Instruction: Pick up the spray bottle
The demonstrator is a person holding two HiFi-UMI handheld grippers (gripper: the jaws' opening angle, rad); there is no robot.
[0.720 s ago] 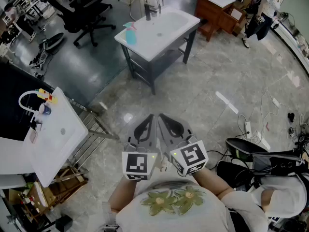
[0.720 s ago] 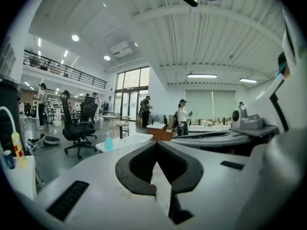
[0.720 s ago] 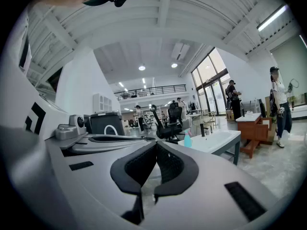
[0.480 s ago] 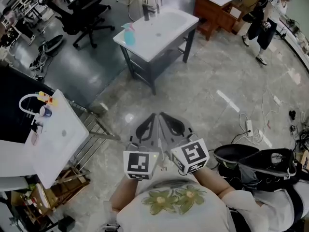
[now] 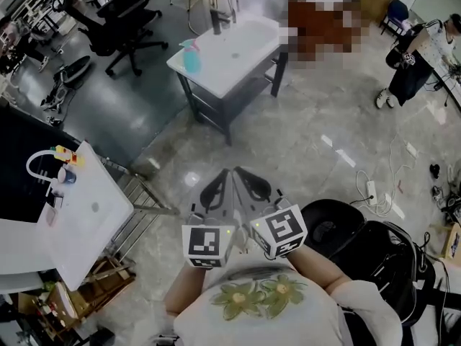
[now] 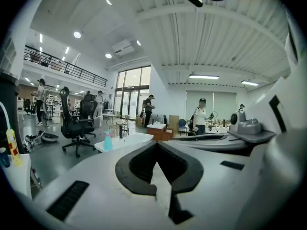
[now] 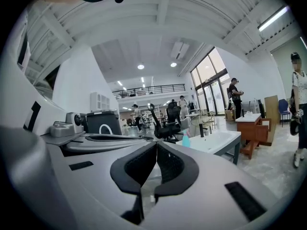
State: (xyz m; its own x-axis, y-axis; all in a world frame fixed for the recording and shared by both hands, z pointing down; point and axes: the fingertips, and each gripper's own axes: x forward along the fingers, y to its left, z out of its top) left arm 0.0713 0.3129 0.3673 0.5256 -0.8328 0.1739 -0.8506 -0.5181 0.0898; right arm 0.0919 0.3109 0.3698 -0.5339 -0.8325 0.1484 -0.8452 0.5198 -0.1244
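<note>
The spray bottle (image 5: 191, 55) is teal with a pink trigger and stands upright on the left end of a white basin table (image 5: 241, 52) far ahead of me across the floor. It shows small in the left gripper view (image 6: 108, 141) and in the right gripper view (image 7: 186, 139). My left gripper (image 5: 225, 173) and right gripper (image 5: 237, 171) are held side by side close to my body, nearly level, well short of the table. Both are shut with nothing between the jaws, as the left gripper view (image 6: 157, 143) and the right gripper view (image 7: 157, 143) show.
A second white basin stand (image 5: 86, 215) with a hose and small bottles is at my left. Black office chairs (image 5: 130, 20) stand behind the table. A black chair and bag (image 5: 360, 244), floor cables (image 5: 371, 189) and a walking person (image 5: 418, 71) are at my right.
Both grippers stay together and shut in front of me. The person at the far right has walked nearer along the right side, and the black chair at my right shows larger.
</note>
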